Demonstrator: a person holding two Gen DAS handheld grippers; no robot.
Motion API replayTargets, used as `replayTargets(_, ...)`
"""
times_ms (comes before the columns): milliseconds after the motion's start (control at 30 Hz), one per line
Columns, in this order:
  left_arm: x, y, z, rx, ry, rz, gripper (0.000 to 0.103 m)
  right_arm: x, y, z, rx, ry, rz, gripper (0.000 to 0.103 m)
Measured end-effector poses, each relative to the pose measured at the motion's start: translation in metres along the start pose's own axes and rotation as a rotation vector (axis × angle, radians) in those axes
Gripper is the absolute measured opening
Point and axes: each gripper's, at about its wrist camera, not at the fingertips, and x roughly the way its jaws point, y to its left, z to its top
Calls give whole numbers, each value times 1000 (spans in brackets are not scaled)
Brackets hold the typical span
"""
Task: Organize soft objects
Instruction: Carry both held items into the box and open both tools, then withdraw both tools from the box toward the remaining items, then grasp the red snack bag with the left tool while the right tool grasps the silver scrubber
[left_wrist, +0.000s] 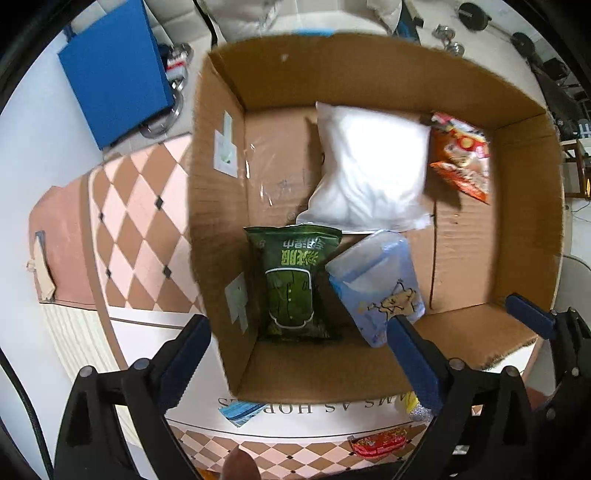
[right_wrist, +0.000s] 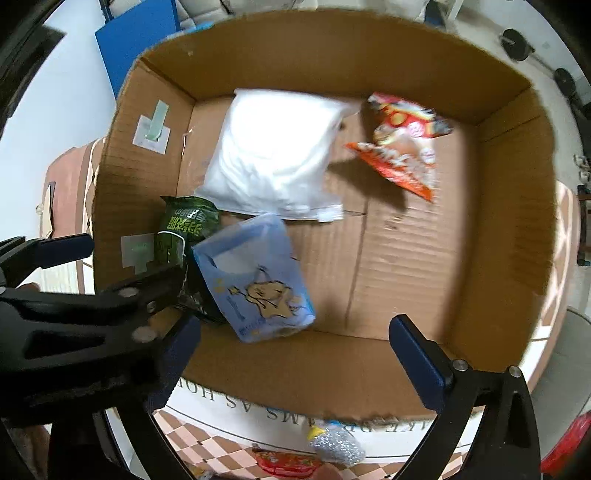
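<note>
An open cardboard box (left_wrist: 369, 74) (right_wrist: 332, 55) lies below both grippers. On its floor rest a white pillow-like bag (left_wrist: 369, 170) (right_wrist: 273, 147), a green snack bag (left_wrist: 291, 280) (right_wrist: 184, 225) against the left wall, and a blue cartoon pouch (left_wrist: 376, 280) (right_wrist: 255, 280) leaning on it. An orange-red snack bag (left_wrist: 461, 155) (right_wrist: 402, 147) at the far right looks blurred, with a shadow beneath it. My left gripper (left_wrist: 301, 354) hangs open over the near-left corner, holding nothing. My right gripper (right_wrist: 295, 350) is open over the near wall, also holding nothing.
The box sits on a checkered pink-and-brown mat (left_wrist: 140, 229). A blue folder-like box (left_wrist: 110, 70) (right_wrist: 136, 44) stands behind it to the left. In front of the box lie a red packet (left_wrist: 380, 443) (right_wrist: 284, 461), a silver glittery item (right_wrist: 336, 446) and a blue-striped packet (left_wrist: 240, 410).
</note>
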Motion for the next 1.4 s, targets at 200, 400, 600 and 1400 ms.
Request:
replayTargets(200,-33,-7,-24,3,-127,23,98,-36,-8,-26,18,-105,-57,103)
replayTargets(400,-60,-15,-61,8,-238,66,98,-62,-14,-56,19,-176,-74,103)
replayTargets(600,-82,-19,-90,3,-294,47,98,-78,-14,-93,21,-237,-80,103)
replayTargets(1400,189,-45,-313,-825,474,-812,93,29,-122,-281,129,-31,-89,103)
